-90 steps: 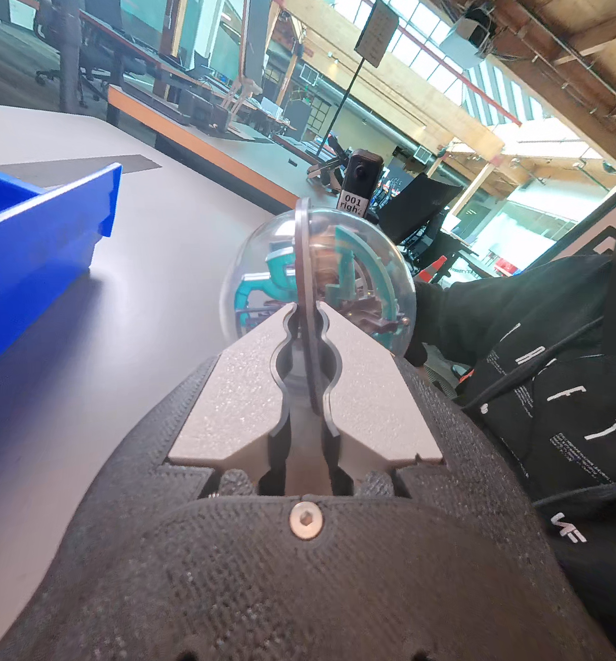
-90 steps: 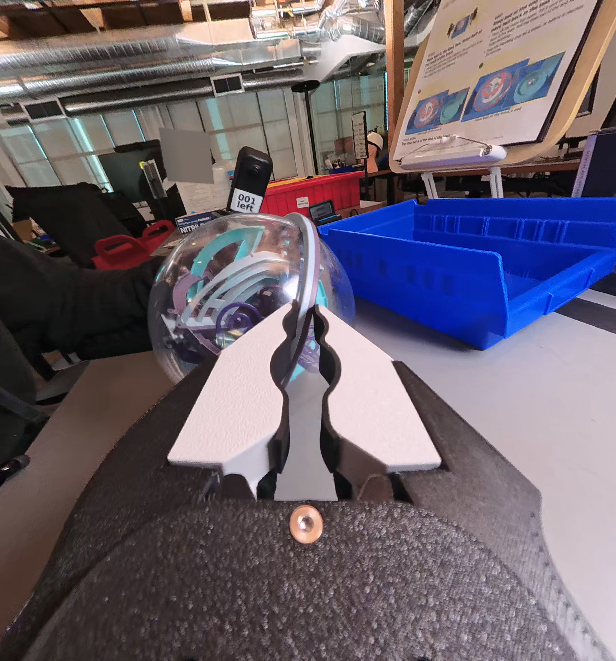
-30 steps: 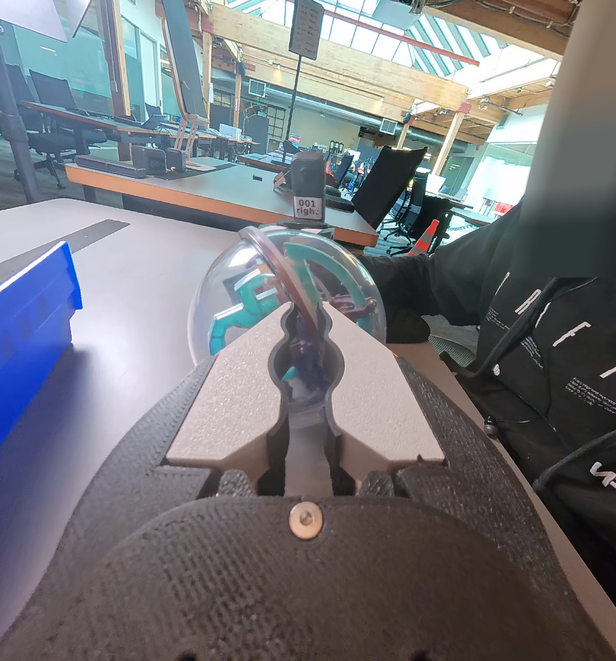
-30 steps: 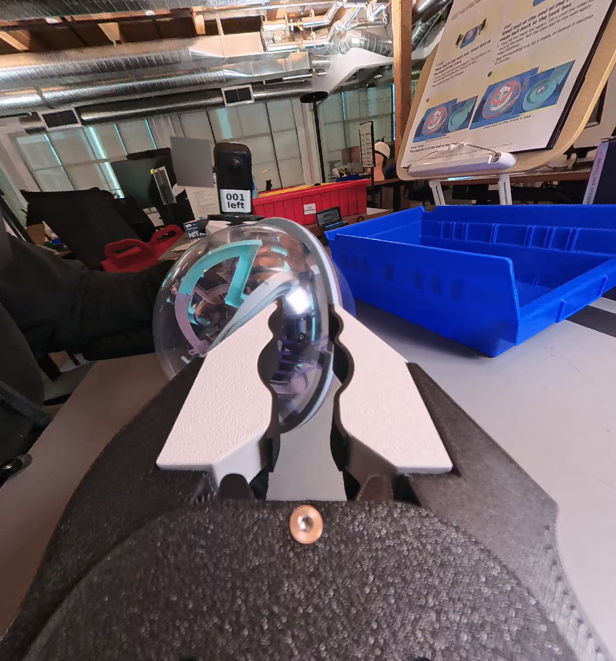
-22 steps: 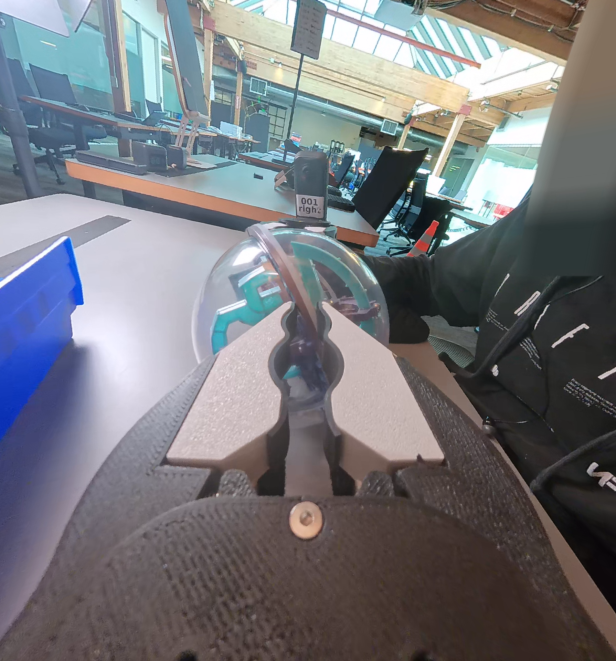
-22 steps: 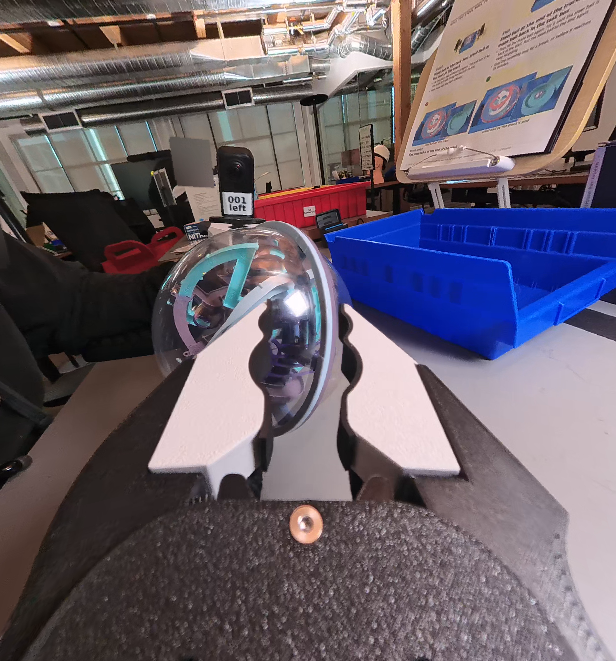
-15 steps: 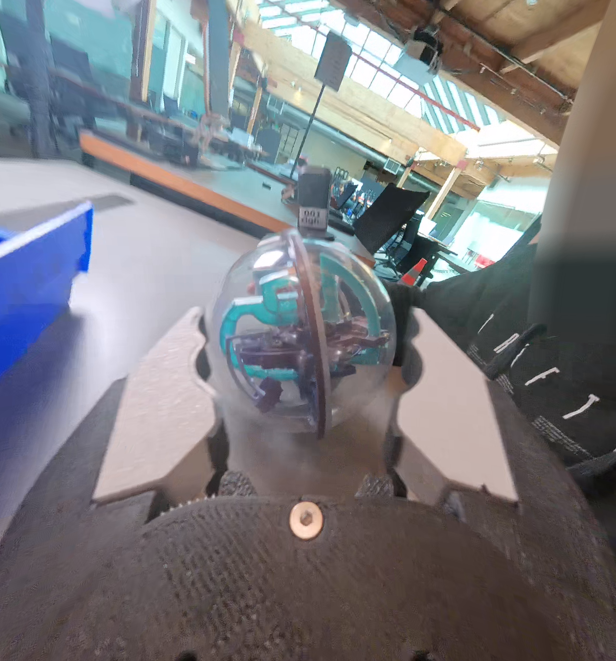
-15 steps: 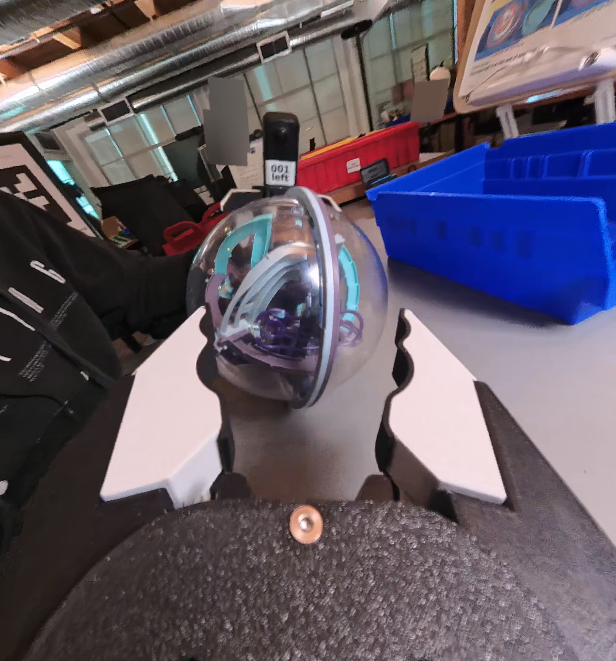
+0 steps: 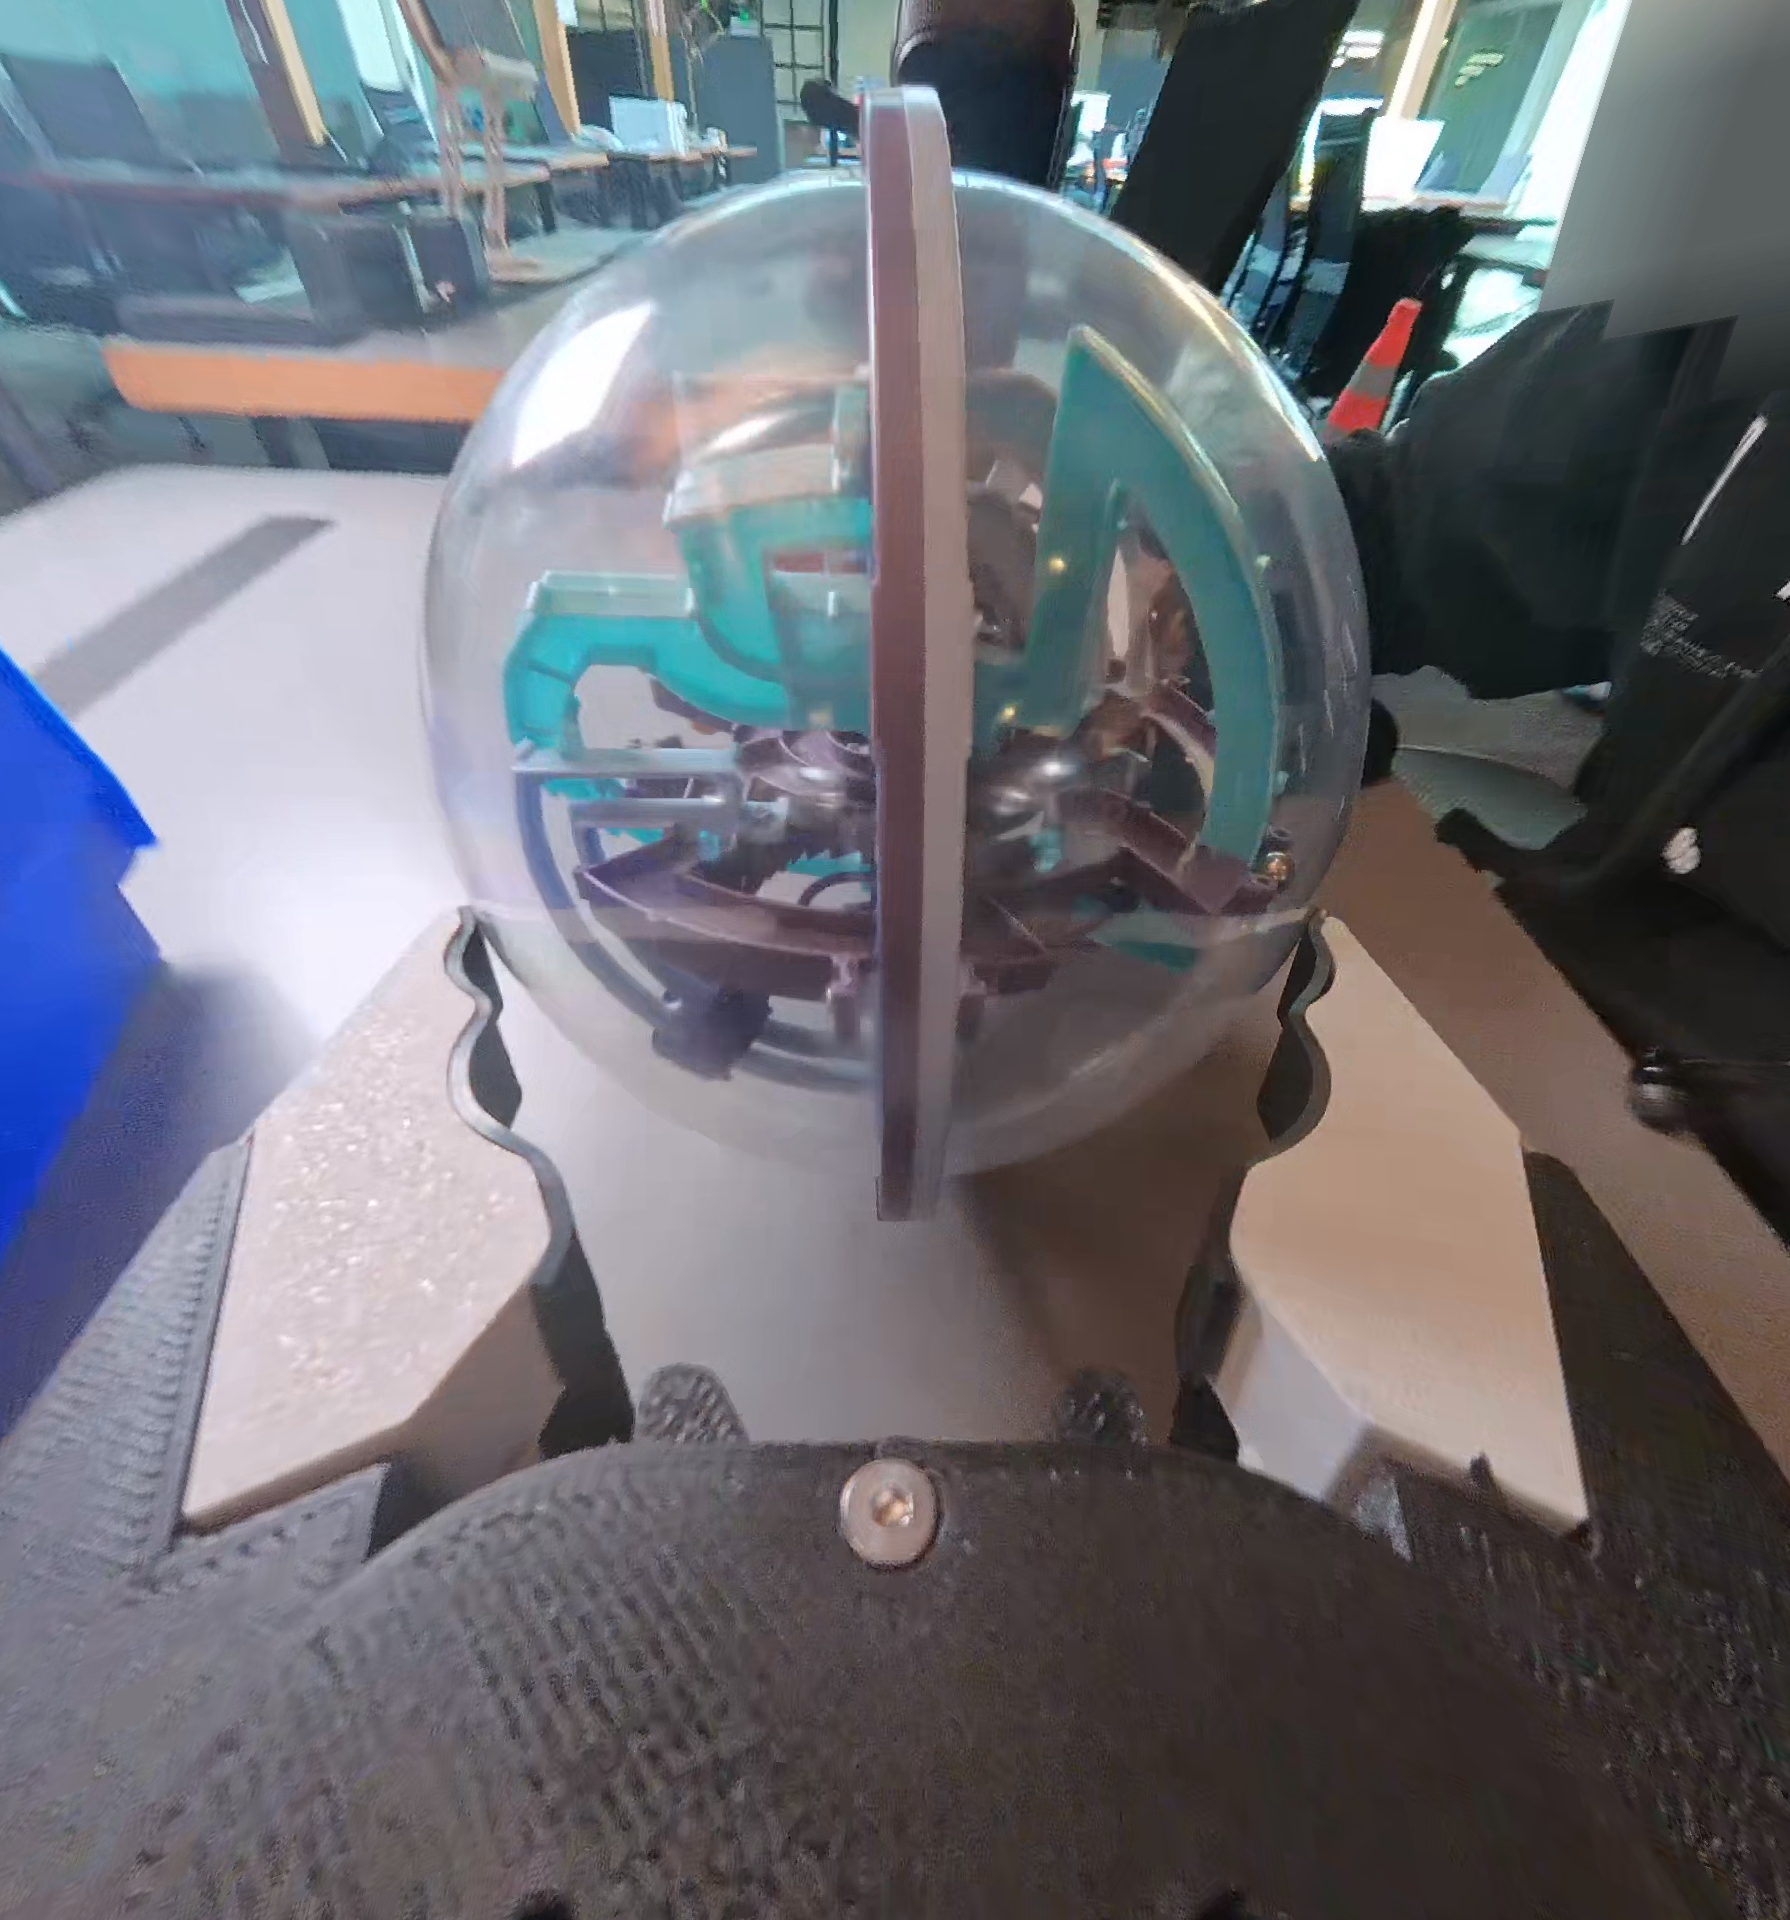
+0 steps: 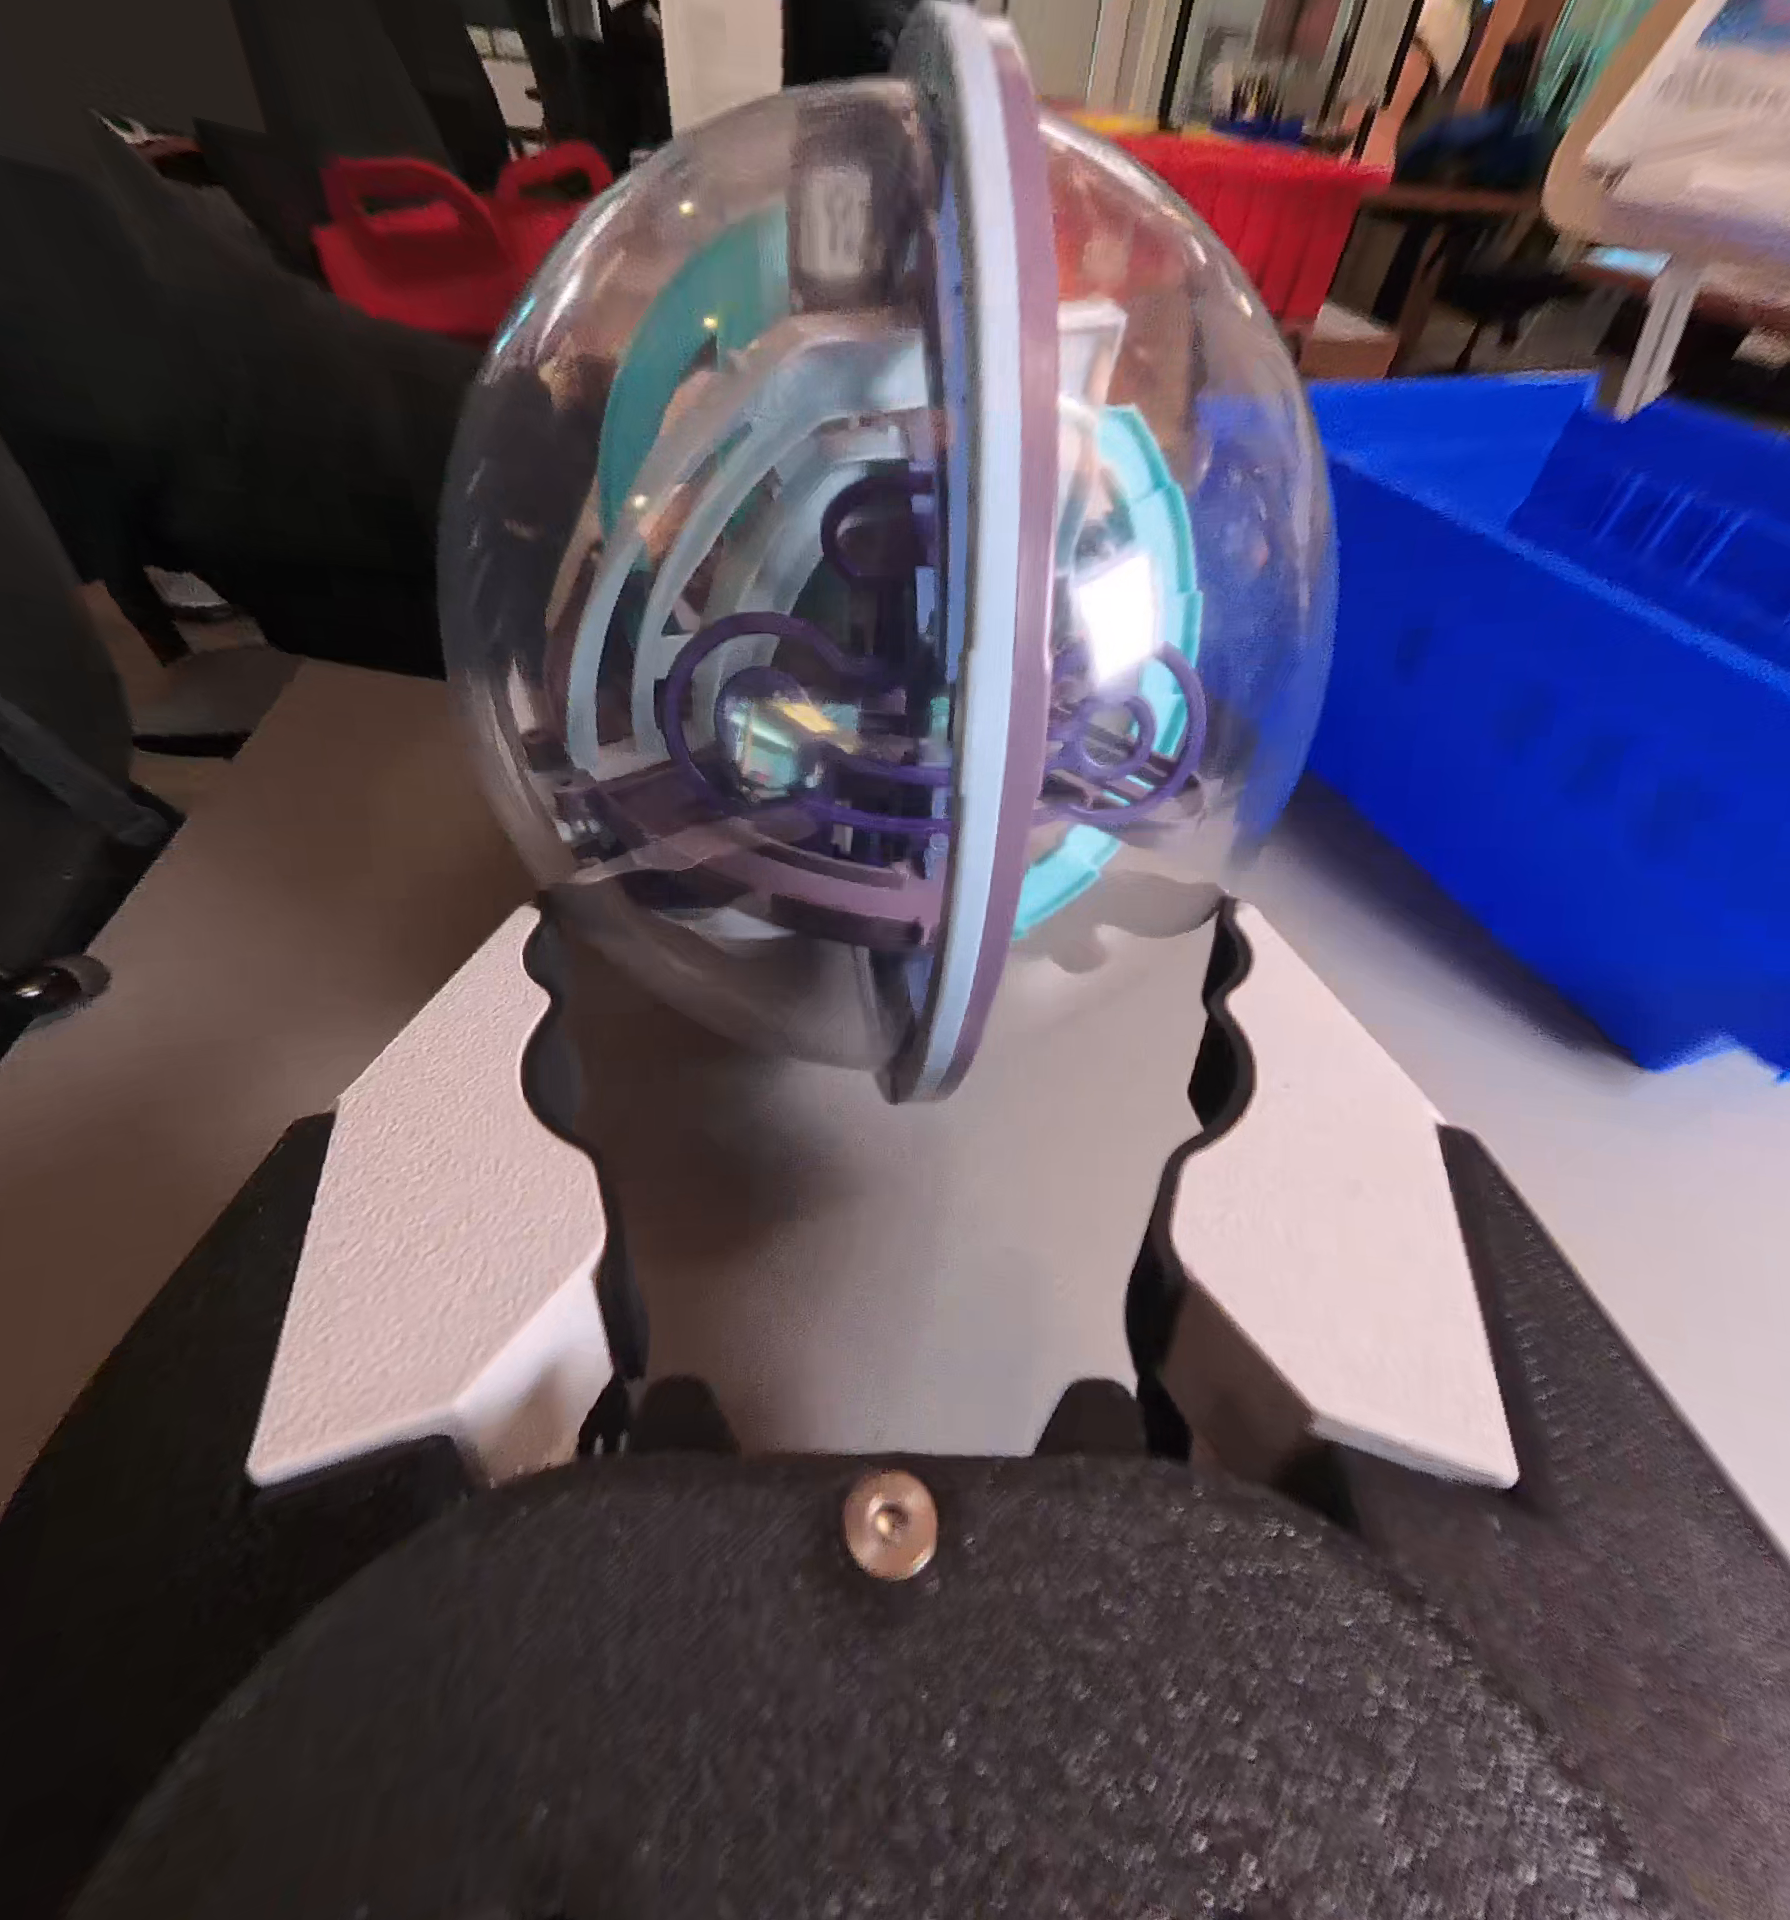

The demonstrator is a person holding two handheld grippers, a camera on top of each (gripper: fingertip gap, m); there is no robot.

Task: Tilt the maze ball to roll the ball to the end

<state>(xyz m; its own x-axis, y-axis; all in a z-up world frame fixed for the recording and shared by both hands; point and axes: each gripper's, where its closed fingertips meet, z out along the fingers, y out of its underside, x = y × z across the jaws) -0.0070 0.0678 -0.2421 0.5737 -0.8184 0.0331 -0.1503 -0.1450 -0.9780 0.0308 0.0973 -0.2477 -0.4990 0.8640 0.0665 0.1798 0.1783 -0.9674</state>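
Both tools spread wide, maze ball (image 9: 896,665) between fingertips.

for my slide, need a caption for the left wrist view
Clear maze ball resting on the table between open jaws.

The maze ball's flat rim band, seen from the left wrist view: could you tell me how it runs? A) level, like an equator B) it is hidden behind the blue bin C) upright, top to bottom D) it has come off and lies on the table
C: the maze ball shows its purple-grey rim band running vertically, from the sphere's top to the table.
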